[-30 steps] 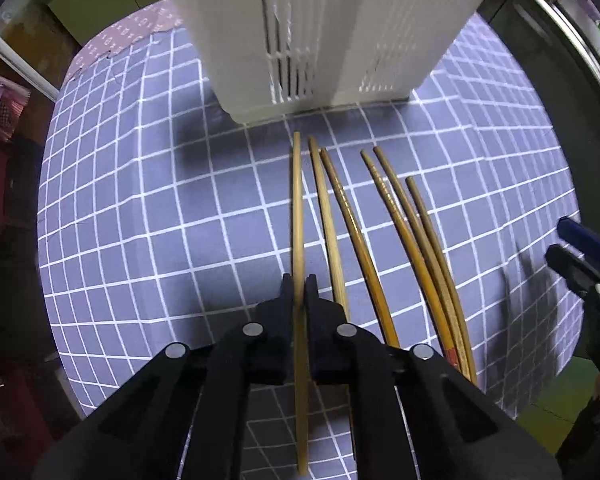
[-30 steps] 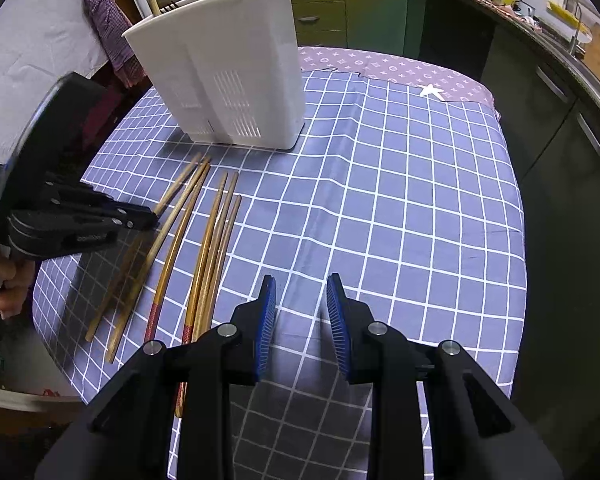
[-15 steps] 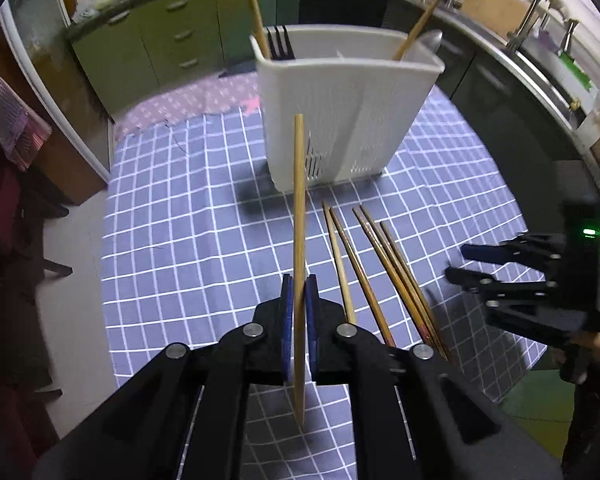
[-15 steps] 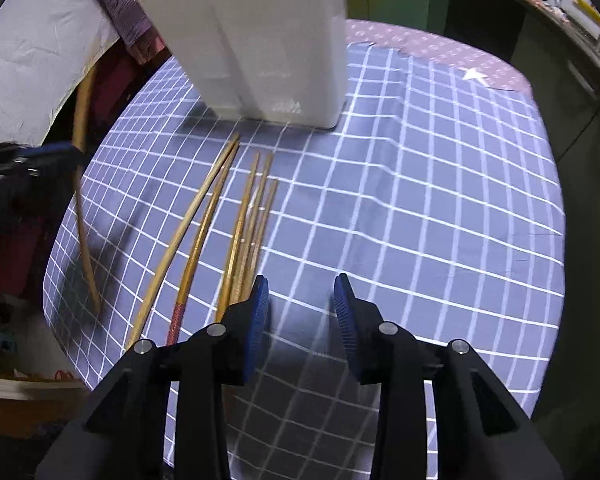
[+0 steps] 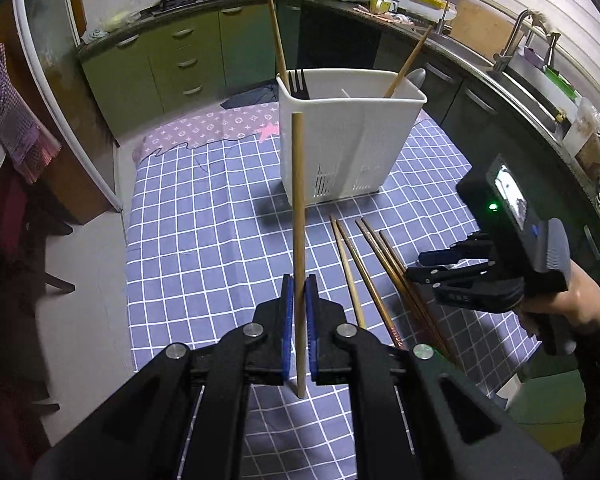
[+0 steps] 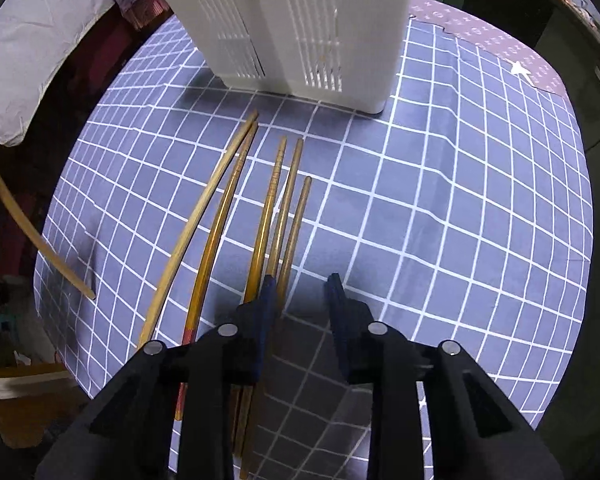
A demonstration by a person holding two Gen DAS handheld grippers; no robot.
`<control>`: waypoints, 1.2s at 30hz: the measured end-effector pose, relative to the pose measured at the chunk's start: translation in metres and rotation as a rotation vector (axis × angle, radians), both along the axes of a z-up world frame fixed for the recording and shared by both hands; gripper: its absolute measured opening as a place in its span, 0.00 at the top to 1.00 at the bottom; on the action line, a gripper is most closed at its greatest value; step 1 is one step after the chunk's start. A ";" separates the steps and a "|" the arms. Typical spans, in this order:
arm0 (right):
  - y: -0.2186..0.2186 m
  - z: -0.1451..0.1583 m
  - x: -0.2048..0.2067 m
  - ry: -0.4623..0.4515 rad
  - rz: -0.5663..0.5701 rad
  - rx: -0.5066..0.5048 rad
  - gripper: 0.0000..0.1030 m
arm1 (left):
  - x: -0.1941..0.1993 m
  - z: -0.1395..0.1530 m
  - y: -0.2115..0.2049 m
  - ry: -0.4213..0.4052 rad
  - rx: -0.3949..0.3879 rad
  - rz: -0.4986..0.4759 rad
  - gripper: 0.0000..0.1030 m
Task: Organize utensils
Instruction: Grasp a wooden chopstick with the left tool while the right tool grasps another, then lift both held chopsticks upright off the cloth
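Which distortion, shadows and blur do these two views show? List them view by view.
Left wrist view: sharp, dark rounded corners; the held chopstick looks straight, the counter bows. Right wrist view: the checked tablecloth grid bulges, the lying chopsticks look curved, the right gripper casts a shadow beneath itself; the white utensil holder is cropped.

I saw smooth wooden chopsticks lying on soft checked cloth ahead of my gripper, by a matt white plastic holder.

chopsticks on tablecloth, before caddy
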State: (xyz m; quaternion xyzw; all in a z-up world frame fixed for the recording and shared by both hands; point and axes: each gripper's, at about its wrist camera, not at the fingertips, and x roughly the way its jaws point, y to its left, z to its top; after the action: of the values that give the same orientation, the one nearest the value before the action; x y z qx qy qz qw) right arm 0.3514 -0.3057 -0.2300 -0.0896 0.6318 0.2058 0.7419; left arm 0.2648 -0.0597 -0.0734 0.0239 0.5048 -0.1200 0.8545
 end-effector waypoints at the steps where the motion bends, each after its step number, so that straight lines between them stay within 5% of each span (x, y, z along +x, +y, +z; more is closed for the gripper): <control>1: 0.000 0.000 0.001 -0.001 0.000 -0.003 0.75 | 0.000 0.000 0.000 0.000 -0.003 -0.003 0.94; 15: 0.038 -0.010 -0.007 -0.008 0.033 -0.109 0.85 | -0.005 0.002 0.002 -0.013 -0.005 -0.014 0.94; 22: 0.042 -0.006 -0.008 -0.036 0.015 -0.066 0.94 | -0.008 0.002 0.002 -0.017 -0.004 -0.014 0.94; 36: -0.033 0.123 -0.066 -0.409 -0.096 0.197 0.94 | -0.011 0.004 0.002 -0.023 0.009 -0.016 0.94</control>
State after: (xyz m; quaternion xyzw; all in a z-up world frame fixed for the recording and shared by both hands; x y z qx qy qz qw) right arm 0.2849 -0.3386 -0.1075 -0.0265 0.4487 0.2085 0.8686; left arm 0.2534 -0.0575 -0.0694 0.0332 0.4954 -0.1244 0.8591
